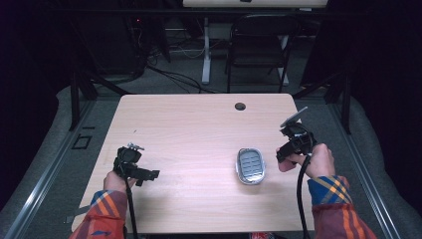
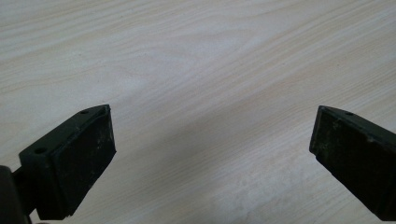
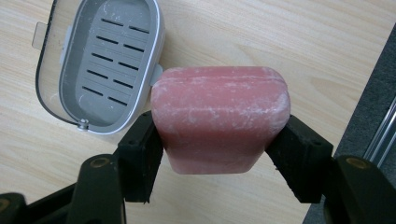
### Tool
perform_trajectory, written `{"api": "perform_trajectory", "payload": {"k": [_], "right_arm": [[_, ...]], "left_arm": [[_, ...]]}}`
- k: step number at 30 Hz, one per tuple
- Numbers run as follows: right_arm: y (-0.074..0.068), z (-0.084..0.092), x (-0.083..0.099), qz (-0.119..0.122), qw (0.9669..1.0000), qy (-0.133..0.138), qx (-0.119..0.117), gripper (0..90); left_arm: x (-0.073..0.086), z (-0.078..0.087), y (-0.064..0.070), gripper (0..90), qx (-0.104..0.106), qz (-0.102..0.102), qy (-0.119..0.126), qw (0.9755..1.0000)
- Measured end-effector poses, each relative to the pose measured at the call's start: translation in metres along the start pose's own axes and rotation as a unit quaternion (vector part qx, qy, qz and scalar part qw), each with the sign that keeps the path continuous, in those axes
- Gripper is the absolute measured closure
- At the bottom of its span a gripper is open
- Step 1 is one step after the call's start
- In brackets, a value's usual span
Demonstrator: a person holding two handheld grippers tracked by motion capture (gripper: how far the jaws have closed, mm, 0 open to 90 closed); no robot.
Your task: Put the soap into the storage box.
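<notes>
Pale wood grain covers the table [image 1: 199, 129], on which an open grey soap dish [image 1: 250, 165] is set near the right edge. A pink soap bar [image 3: 219, 116] is clamped between the jaws of the right gripper [image 3: 219, 154] — just beside the dish, towards that edge. The left gripper [image 2: 212, 140] is held near the left edge, jaws wide apart.

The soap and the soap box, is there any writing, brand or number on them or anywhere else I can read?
None: there is no readable text in these pictures.
The pink soap bar, clamped in the right gripper, shows only white scuffs, no stamp.
The grey soap box shows only drain slots, no label.
The table is plain wood grain.
The left gripper, open over it, bears no marking.
</notes>
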State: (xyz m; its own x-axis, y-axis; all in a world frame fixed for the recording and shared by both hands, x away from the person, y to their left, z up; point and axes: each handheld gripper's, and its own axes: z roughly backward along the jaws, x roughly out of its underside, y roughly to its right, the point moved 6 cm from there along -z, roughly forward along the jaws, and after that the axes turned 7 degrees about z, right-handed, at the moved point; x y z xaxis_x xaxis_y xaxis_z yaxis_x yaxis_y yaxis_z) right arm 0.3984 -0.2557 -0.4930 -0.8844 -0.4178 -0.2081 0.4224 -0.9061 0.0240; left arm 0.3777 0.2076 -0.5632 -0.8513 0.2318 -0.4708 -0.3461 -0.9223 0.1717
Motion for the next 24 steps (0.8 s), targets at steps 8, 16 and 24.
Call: {"api": "perform_trajectory", "payload": {"k": [8, 16, 24], "right_arm": [[-0.005, 0.006, -0.005, 0.011, 0.9999, 0.002, 0.0, 37.4], [-0.015, 0.011, -0.013, 0.024, 0.9997, 0.001, -0.003, 37.4], [-0.027, 0.015, -0.022, 0.028, 0.9996, 0.009, -0.002, 37.3]], "left_arm": [[-0.001, -0.001, 0.001, 0.0, 0.001, 0.0, 0.001, 1.0], [-0.001, -0.001, 0.001, 0.0, 0.002, -0.002, -0.001, 1.0], [-0.001, -0.001, 0.002, 0.0, 0.003, -0.002, -0.002, 1.0]]}}
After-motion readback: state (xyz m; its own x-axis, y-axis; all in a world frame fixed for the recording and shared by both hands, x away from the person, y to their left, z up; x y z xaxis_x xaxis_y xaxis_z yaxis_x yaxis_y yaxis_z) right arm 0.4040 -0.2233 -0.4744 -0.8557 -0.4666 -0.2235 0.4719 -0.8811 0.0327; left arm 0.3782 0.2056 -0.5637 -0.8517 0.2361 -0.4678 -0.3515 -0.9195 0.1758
